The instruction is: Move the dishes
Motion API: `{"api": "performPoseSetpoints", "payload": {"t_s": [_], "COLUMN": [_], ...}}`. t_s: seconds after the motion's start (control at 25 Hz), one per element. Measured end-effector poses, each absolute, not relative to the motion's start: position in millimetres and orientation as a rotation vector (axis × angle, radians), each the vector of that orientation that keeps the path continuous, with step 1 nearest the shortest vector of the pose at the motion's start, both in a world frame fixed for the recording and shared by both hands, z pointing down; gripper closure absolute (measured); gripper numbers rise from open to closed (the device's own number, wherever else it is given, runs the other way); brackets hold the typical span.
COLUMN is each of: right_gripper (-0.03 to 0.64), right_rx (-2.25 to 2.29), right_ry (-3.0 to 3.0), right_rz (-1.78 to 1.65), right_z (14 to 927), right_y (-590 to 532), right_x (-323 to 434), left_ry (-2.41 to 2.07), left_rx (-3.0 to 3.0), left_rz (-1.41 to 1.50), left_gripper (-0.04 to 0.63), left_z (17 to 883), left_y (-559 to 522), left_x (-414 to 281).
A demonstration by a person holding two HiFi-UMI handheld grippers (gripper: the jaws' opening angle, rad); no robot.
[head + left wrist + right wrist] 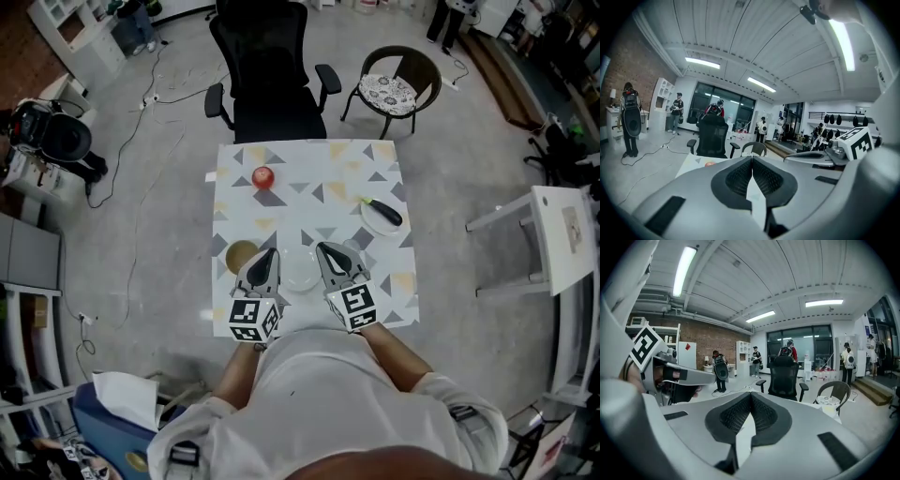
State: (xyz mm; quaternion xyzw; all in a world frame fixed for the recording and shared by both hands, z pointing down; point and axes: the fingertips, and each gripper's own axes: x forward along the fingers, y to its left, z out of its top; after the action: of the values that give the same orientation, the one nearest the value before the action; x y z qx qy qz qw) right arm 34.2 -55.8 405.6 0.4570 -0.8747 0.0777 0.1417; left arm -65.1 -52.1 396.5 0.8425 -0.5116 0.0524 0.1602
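On the patterned table point(309, 159), a white plate point(300, 272) lies near the front edge, between my two grippers. A brown bowl point(240, 253) sits just left of the left gripper point(268, 254). A small clear cup point(352, 247) stands right of the right gripper point(326, 249). Farther right, another white plate point(375, 221) carries a dark eggplant point(384, 212). A red apple point(263, 176) rests toward the far side. Both grippers hover low over the front of the table, jaws pressed together and holding nothing. The left gripper point(752, 157) and the right gripper point(751, 394) show shut tips in their own views.
A black office chair point(272, 84) stands at the table's far side, with a wicker chair point(397, 86) beside it. A white side table point(553, 239) is off to the right. Cables and equipment lie on the floor at left. Several people stand far back in the room.
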Motion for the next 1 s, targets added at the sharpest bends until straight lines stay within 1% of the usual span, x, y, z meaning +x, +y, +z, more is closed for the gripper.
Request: {"api": "performPoseSetpoints", "payload": {"t_s": [0.12, 0.36, 0.72, 1.0], "right_gripper": [0.620, 0.620, 0.620, 0.620], "right_rx": [1.345, 1.413, 1.447, 1.468], "right_ry": [-2.569, -2.620, -2.606, -2.605], "right_rz": [0.173, 0.105, 0.083, 0.089], "right_z": [378.4, 335.7, 329.4, 331.8], "right_y": [-59.0, -67.8, -69.8, -68.8], "right_x": [33.4, 45.0, 55.6, 55.3], "left_ry": [-1.498, -1.541, -1.541, -1.552], "left_rx": [2.449, 2.552, 2.569, 2.565], "left_rz": [0.085, 0.043, 0.046, 0.058], "left_gripper": [0.575, 0.575, 0.575, 0.575], "left_z": [367.0, 321.5, 318.7, 323.0], "left_y": [-58.7, -64.7, -65.1, -64.6], "left_x": [-64.5, -62.1, -52.8, -58.7]}}
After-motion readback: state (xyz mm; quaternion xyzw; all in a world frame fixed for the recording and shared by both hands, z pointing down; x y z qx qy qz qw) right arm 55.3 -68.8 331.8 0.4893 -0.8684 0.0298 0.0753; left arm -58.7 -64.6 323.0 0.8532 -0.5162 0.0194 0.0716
